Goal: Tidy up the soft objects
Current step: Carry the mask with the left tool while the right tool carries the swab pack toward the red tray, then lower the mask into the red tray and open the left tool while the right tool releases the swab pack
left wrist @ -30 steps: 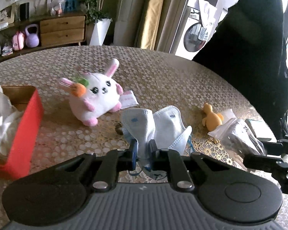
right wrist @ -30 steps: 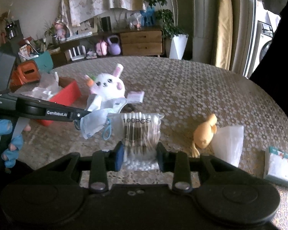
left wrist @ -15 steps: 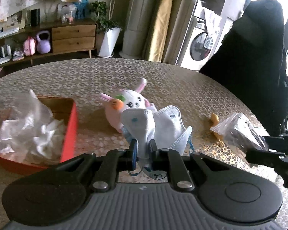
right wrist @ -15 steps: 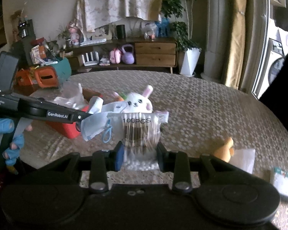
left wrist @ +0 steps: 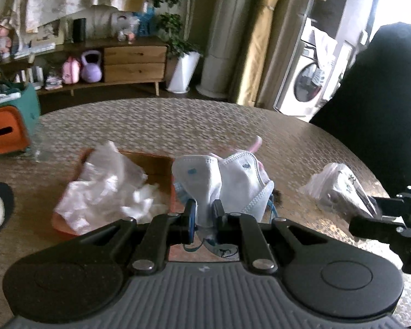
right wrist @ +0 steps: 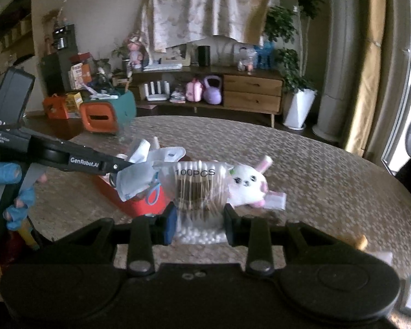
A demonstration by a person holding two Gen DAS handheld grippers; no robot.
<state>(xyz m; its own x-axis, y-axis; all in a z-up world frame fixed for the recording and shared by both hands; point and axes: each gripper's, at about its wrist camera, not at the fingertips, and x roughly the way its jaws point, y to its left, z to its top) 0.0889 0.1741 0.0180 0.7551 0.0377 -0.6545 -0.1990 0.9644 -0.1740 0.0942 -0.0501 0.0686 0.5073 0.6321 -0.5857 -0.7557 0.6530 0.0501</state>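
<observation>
Both grippers carry soft items above the counter (left wrist: 178,120).
Left gripper (left wrist: 204,216) fingers pinch a white face mask (left wrist: 227,181) beside the red box (right wrist: 139,205); right gripper (right wrist: 200,224) fingers clamp a cotton swab bag (right wrist: 197,186) before the plush bunny (right wrist: 246,183).

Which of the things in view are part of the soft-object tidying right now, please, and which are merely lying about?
In the job:
- face masks, clamped in the left gripper
- cotton swab bag, clamped in the right gripper
- red box holding crumpled plastic
- plush bunny

Lying about:
- orange tissue box
- purple kettlebell
- potted plant
</observation>
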